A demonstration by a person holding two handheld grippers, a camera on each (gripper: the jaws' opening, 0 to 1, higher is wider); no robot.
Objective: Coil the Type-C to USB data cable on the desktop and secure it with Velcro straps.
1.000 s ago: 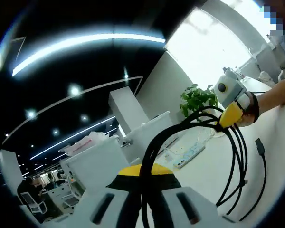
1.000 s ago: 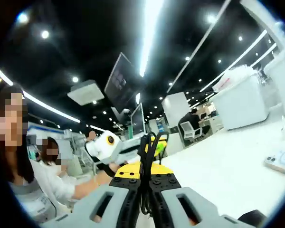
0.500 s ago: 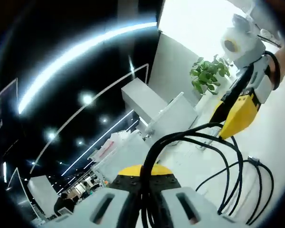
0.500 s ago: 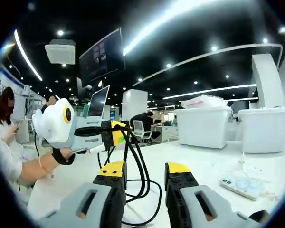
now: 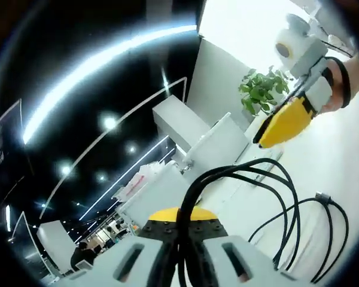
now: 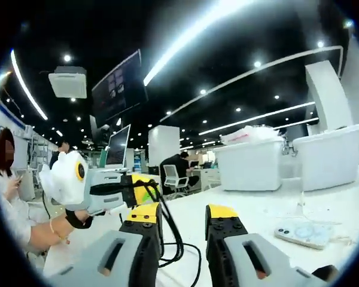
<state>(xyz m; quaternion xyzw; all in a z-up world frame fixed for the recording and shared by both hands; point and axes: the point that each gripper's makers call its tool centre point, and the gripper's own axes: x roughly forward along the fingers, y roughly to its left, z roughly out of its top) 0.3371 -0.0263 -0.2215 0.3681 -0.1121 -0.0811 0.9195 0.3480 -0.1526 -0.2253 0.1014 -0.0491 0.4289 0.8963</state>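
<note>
Left gripper (image 5: 179,239): jaws pinched together on a bundle of black cable (image 5: 227,179) strands, held above the white desktop (image 5: 341,173). From the grip the cable arcs up and to the right, then drops in several loose loops over the desk. One metal plug end (image 5: 322,197) hangs free at the right of the loops.

Right gripper (image 6: 182,230): jaws set wide apart, holding nothing. In the left gripper view it hovers far right, yellow tips above the loops and clear of them. In the right gripper view the left gripper sits to the left, a hand (image 6: 72,218) around its body, the cable trailing down from its yellow tip just beside the right gripper's left jaw.

Surroundings: potted plant (image 5: 263,89) far right; white bins (image 6: 254,164); phone (image 6: 302,232) lying on the desk to the right.
</note>
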